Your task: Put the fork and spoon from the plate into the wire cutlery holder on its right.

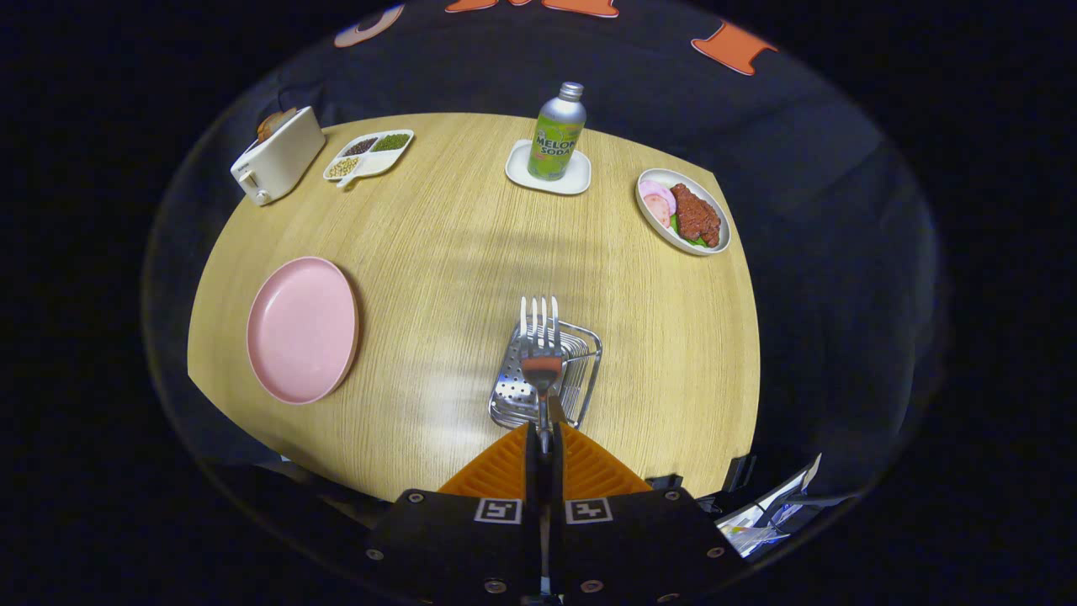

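- The tongs point(543, 433) are pressed together on the handle of a fork point(539, 337), pinching it between both fingers point(505, 467).
- The fork points forward from the fingertips, tines away, and shows over the wire cutlery holder point(547, 374); whether it touches the holder cannot be told.
- The holder sits on the wooden counter point(437, 252), just ahead of the fingers.
- A pink plate point(303, 328) lies to the left of the holder, well apart from it.
- Beyond the holder, a drink bottle point(556, 133) stands upright on a small white tray point(548, 171).
- Right of the bottle lies an oval dish of food point(682, 210).
- At the far left stand a white toaster point(278, 155) and, beside it, a divided snack tray point(368, 155).
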Demonstrator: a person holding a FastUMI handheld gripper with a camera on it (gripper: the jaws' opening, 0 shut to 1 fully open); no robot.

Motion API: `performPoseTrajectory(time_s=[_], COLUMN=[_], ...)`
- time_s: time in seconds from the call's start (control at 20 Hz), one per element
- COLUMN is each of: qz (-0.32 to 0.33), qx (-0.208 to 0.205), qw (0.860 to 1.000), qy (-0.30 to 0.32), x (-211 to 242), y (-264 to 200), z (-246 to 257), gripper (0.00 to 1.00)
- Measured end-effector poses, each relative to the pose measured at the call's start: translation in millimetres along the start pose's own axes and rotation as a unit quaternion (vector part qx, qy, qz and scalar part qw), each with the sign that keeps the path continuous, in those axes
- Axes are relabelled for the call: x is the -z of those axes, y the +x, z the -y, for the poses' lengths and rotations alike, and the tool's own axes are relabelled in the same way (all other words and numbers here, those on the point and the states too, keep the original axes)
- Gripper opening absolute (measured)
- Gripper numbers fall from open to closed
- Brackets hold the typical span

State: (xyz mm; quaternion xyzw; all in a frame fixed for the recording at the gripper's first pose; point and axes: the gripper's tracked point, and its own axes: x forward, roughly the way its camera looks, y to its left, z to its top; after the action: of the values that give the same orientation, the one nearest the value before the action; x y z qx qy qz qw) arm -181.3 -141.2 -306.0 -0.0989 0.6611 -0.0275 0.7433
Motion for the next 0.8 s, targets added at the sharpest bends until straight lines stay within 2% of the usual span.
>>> performPoseTrajectory(time_s=[0.55, 0.8], qz=[-0.098, -0.103], qx=[-0.028, -0.030], qw=[0.994, 0.994], qy=[-0.028, -0.036], x=[20.9, 16.6], y=[7.1, 16.2], z=[5.7, 1.8], gripper=[0.05, 0.08])
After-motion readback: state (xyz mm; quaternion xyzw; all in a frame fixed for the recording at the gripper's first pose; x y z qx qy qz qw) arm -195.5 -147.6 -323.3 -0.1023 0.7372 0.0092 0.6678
